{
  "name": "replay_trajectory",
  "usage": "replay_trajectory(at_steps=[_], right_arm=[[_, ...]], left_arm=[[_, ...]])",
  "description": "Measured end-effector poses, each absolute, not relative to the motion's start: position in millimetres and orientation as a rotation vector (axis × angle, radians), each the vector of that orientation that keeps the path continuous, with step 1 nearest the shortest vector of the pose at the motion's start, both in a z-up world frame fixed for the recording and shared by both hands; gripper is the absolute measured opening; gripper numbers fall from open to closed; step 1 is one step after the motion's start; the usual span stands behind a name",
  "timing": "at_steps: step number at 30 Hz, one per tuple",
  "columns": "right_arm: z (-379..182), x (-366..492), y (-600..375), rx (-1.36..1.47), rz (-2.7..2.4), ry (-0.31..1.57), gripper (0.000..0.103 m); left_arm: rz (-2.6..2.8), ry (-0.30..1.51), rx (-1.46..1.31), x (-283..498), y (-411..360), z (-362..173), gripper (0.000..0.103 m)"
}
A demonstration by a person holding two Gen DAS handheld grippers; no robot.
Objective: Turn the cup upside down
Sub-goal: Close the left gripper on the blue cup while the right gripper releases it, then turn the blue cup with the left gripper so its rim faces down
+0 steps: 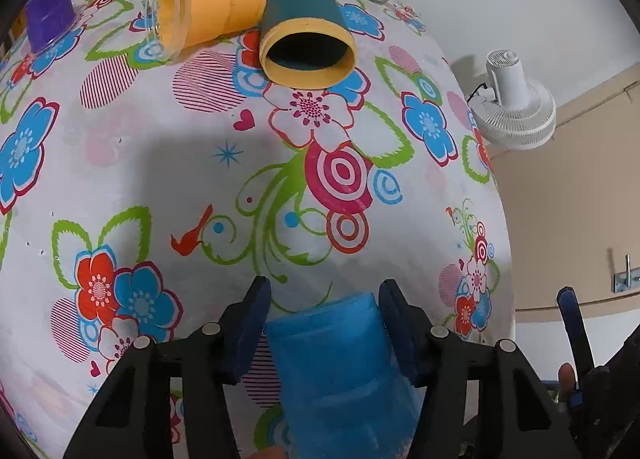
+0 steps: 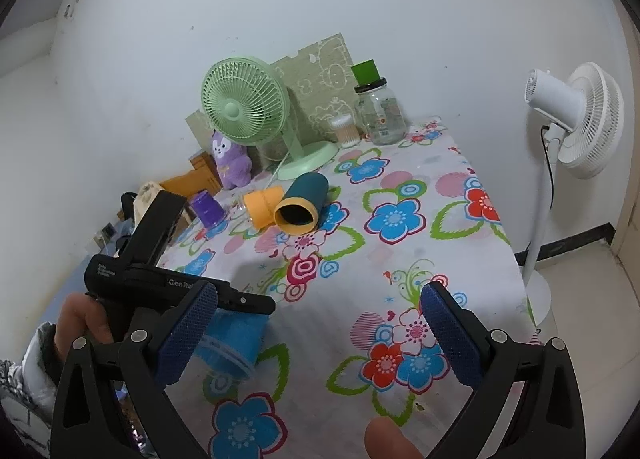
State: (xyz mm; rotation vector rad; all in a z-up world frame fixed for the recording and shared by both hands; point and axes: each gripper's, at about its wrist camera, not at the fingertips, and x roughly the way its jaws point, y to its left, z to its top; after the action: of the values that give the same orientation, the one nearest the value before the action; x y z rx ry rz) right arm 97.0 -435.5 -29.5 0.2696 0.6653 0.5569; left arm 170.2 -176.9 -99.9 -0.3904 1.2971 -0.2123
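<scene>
Gripping a frosted blue cup point(image 1: 340, 363) in the left hand-held gripper point(image 1: 324, 323), tilted, right hand-held gripper point(image 2: 320, 339) spread wide

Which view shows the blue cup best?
Right wrist view: the blue cup, its clear rim and the left gripper clamping it all show. Left wrist view shows only its close-up body between the fingers.
</scene>
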Motion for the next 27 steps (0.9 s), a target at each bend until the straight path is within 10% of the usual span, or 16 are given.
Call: replay_trajectory(at_steps=[19, 20, 27], right_arm=[[-18, 94, -403, 0.218, 0.625, 0.648, 0.103], [-17, 94, -402, 0.215, 0.628, 0.646, 0.103], [-13, 91, -391, 0.193, 0.645, 0.64, 0.103]], left_arm=[[-0.205, 1.182, -0.388, 153, -160, -63, 0.055], [-0.204, 1.174, -0.387, 151, -159, -60, 0.04], [-0.19, 1.146, -0.372, 144, -151, -50, 0.038]])
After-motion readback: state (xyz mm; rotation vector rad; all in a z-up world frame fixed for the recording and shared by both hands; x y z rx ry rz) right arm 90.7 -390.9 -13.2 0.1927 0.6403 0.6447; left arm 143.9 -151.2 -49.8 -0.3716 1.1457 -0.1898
